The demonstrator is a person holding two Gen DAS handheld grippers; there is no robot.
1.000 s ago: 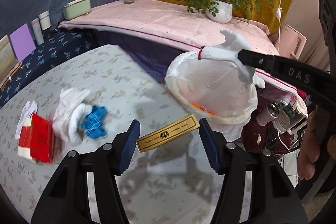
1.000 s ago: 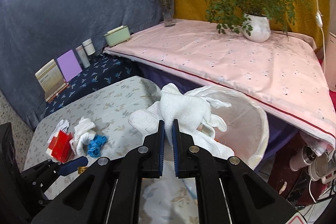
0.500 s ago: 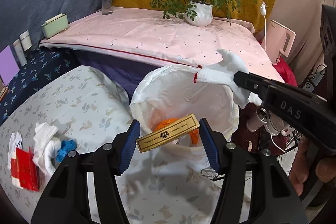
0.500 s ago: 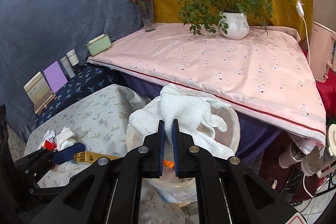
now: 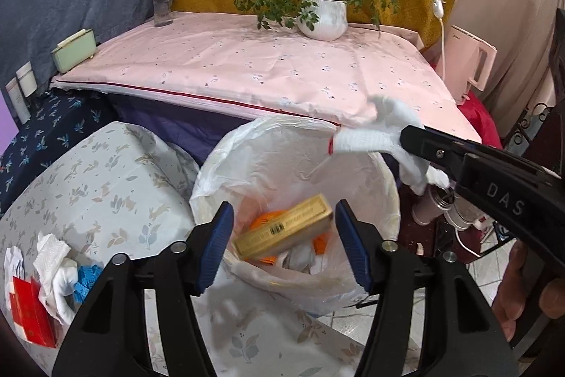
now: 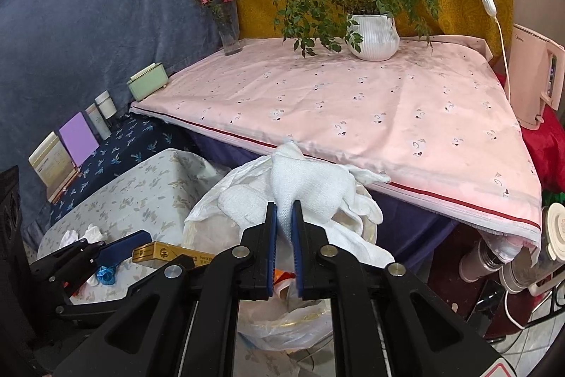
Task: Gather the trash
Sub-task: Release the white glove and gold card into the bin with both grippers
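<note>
Your left tool (image 5: 282,244) had just opened, dropping the gold box (image 5: 284,232) into the bin (image 5: 247,158); your right tool (image 6: 283,246) was loosening on the white glove (image 6: 310,186) above the bin; scraps (image 5: 53,274) remained on the tabletop (image 5: 106,172) beside the bin.

A thin, glossy plastic bag (image 5: 268,151) is lining the bin at frame centre. The gold box (image 5: 286,232) is showing shiny card, the white glove (image 6: 310,189) knitted cloth, and the pink tablecloth (image 5: 268,73) smooth matt fabric.

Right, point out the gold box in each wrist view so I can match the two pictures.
Left wrist view: the gold box sits low centre, tilted, between the open left gripper's pads, over the white-lined bin.
Right wrist view: the gold box shows at lower left, only partly, past the left gripper's blue pad.
Shared landmark: the white plant pot on the pink cloth.
</note>
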